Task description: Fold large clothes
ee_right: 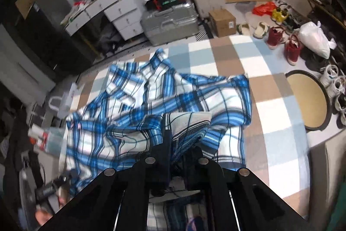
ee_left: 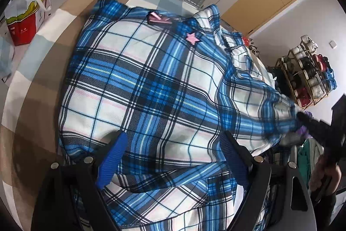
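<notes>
A large blue, white and black plaid shirt [ee_left: 140, 83] with a pink star patch [ee_left: 191, 37] lies on a checked floor mat [ee_left: 26, 62]. My left gripper [ee_left: 173, 151] hangs just above the shirt's near part, jaws wide apart, blue pads [ee_left: 113, 157] either side of the cloth, holding nothing that I can see. My right gripper [ee_right: 180, 135] is shut on a bunched fold of the shirt [ee_right: 190, 122] and lifts it off the mat [ee_right: 270, 101]. In the left wrist view the right gripper [ee_left: 302, 117] pulls the shirt's right side up.
A red and white paper bag [ee_left: 28, 16] stands at the mat's left edge. A silver suitcase [ee_right: 170, 23], white drawers [ee_right: 123, 14] and a cardboard box [ee_right: 222, 22] line the far side. Shoes [ee_right: 292, 47] and a round tray [ee_right: 307, 99] lie to the right.
</notes>
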Demonstrator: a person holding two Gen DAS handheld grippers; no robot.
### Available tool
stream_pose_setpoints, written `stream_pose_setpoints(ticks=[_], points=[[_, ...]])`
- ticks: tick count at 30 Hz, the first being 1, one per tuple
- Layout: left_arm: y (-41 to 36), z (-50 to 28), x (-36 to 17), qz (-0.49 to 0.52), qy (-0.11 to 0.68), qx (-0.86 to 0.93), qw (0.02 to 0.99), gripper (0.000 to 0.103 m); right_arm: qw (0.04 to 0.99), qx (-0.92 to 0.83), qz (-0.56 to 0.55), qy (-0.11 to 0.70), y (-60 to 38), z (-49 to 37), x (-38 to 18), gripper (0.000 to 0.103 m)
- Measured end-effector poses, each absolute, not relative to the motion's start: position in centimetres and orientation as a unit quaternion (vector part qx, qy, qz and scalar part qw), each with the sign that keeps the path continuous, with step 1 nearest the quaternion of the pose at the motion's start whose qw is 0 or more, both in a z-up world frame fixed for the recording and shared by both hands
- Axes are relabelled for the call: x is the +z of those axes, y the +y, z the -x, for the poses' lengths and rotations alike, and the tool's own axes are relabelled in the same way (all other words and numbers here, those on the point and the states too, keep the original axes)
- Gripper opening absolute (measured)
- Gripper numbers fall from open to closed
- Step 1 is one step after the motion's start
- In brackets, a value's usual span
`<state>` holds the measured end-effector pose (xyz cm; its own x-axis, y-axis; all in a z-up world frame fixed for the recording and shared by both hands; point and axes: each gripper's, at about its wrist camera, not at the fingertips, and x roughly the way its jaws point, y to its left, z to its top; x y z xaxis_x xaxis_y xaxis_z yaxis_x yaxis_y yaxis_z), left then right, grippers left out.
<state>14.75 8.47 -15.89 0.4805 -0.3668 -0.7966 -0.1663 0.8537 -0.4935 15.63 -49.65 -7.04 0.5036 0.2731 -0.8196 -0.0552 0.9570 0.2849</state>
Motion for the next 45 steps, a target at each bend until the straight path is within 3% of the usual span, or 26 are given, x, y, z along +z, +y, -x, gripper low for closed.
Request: stream_pose_setpoints(ticks=[2, 3, 4, 6, 11, 15, 20, 21, 24, 27, 33, 34, 37, 45], points=[[8.6, -14.9, -16.0, 0.263, 0.509, -0.058, 0.818, 0.084, 0.850, 0.098, -0.124, 0.502, -50.7, -15.3, -8.8, 0.012], [8.5, -14.8, -16.0, 0.264, 0.508, -0.056, 0.818, 0.084, 0.841, 0.095, -0.130, 0.516, -51.1, -15.4, -9.6, 0.023], [8.6, -14.7, -15.9, 0.265, 0.508, -0.056, 0.818, 0.084, 0.824, 0.105, -0.149, 0.536, -51.6, -15.3, -10.8, 0.046], [8.6, -14.6, -15.9, 0.264, 0.509, -0.058, 0.817, 0.084, 0.793, 0.141, -0.202, 0.556, -52.2, -14.8, -12.4, 0.061], [8.4, -15.0, -16.1, 0.260, 0.511, -0.060, 0.817, 0.084, 0.788, 0.163, -0.216, 0.552, -53.0, -13.0, -12.0, 0.062], [8.5, -14.9, -16.1, 0.267, 0.510, -0.059, 0.816, 0.084, 0.816, 0.139, -0.187, 0.529, -52.8, -14.0, -10.6, 0.071], [8.5, -15.0, -16.1, 0.260, 0.511, -0.059, 0.817, 0.084, 0.810, 0.096, -0.158, 0.557, -51.2, -17.1, -12.9, 0.073], [8.5, -15.0, -16.2, 0.258, 0.511, -0.058, 0.818, 0.084, 0.807, 0.092, -0.152, 0.562, -50.9, -17.3, -13.3, 0.071], [8.3, -15.1, -16.1, 0.254, 0.512, -0.058, 0.819, 0.084, 0.817, 0.074, -0.110, 0.561, -49.7, -17.3, -13.5, 0.035], [8.3, -15.2, -16.1, 0.250, 0.513, -0.060, 0.819, 0.084, 0.840, 0.064, -0.054, 0.536, -48.4, -15.9, -11.7, 0.017], [8.4, -15.1, -16.2, 0.256, 0.511, -0.058, 0.818, 0.084, 0.862, 0.062, -0.001, 0.504, -47.5, -13.8, -9.0, 0.016], [8.4, -15.1, -16.2, 0.256, 0.511, -0.057, 0.818, 0.084, 0.862, 0.070, -0.005, 0.502, -47.5, -13.8, -8.9, 0.010], [8.4, -15.0, -16.1, 0.257, 0.509, -0.058, 0.819, 0.084, 0.871, 0.098, -0.035, 0.480, -47.1, -13.8, -8.0, 0.006], [7.8, -14.7, -15.1, 0.247, 0.486, -0.080, 0.834, 0.084, 0.936, 0.146, -0.025, 0.320, -45.5, -11.3, 1.6, 0.004]])
